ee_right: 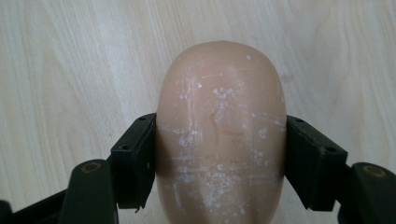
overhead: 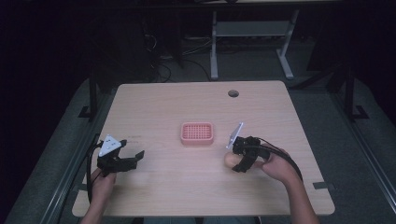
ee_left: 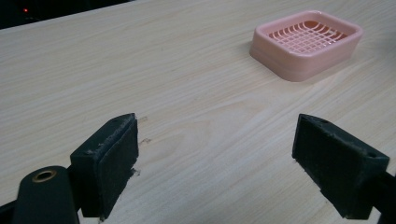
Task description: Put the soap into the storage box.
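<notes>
Two tools in play, one loaded. My right tool (ee_right: 219,154) pinches a peach-tan bar of soap (ee_right: 220,135) across its width, one black pad on each long side, the rounded end poking out ahead. White flecks and scuffs on its top face. In the high view the soap (overhead: 230,159) sits low over the tabletop (overhead: 168,182), near the front edge, short of the pink soap dish (overhead: 197,132), which lies toward the middle. I cannot tell whether the bar touches the wood or rides just above it.

My left tool (ee_left: 219,163) is spread wide, nothing between the pads, aimed across bare wood with the soap dish (ee_left: 306,44) ahead and to one side.

Likely step: carry the bar to the dish. Soap is slick and curved, so I judge a firm, even squeeze on the flats matters. Lift clear, keep it level, line its long axis with the grid, lower until it rests, then let go. Left tool could steady the dish wall if it skates.
</notes>
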A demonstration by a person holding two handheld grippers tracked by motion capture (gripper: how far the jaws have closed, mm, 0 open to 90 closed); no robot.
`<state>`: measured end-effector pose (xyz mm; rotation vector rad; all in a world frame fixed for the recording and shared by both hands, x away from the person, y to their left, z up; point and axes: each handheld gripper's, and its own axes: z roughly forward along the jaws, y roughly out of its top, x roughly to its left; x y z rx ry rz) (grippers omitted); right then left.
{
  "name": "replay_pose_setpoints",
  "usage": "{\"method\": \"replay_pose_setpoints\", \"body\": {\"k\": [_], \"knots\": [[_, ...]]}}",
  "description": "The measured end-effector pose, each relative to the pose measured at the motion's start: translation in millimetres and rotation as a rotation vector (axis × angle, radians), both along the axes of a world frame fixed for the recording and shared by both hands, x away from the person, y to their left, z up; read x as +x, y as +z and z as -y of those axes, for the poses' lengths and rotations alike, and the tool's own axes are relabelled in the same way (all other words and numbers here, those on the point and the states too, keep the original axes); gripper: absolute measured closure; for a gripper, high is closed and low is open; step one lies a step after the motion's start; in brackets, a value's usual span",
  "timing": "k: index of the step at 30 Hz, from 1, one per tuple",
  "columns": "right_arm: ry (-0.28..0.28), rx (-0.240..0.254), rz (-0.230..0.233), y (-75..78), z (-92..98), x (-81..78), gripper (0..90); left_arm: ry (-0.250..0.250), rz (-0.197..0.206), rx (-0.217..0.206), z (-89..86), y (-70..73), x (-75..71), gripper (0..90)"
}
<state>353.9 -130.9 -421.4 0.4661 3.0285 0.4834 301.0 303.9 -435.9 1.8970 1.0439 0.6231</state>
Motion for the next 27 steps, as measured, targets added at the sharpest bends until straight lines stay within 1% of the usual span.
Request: {"method": "replay_pose_setpoints", "body": {"k": [2, 3, 6, 10, 15, 23, 27], "knots": [[0.002, 0.004, -0.001, 1.2, -0.3, 1.7, 32.0, -0.002, -0.002, 0.005, -0.1, 0.2, -0.1, 14.2], [0.007, 0.01, -0.002, 4.2, -0.9, 5.5, 32.0, -0.001, -0.001, 0.001, 0.4, 0.1, -0.2, 14.2], [0.007, 0.027, -0.006, 8.8, -1.4, 10.5, 32.0, 0.001, -0.002, -0.006, 0.7, 0.1, -0.4, 14.2], [0.012, 0.019, -0.01, 12.1, -3.6, 15.2, 31.9, 0.0, 0.0, -0.011, 0.3, 0.1, -0.4, 14.2], [0.017, 0.019, -0.029, 10.2, -5.2, 17.9, 32.0, 0.003, -0.004, -0.012, 0.3, 0.2, -0.5, 14.2], [0.017, 0.023, -0.045, 6.4, -6.8, 24.3, 32.0, 0.001, -0.003, -0.01, 0.7, 0.4, -0.6, 14.2], [0.027, 0.003, -0.042, 9.0, -11.1, 27.5, 32.0, -0.001, -0.004, -0.013, 0.7, 0.2, -0.9, 14.2]]}}
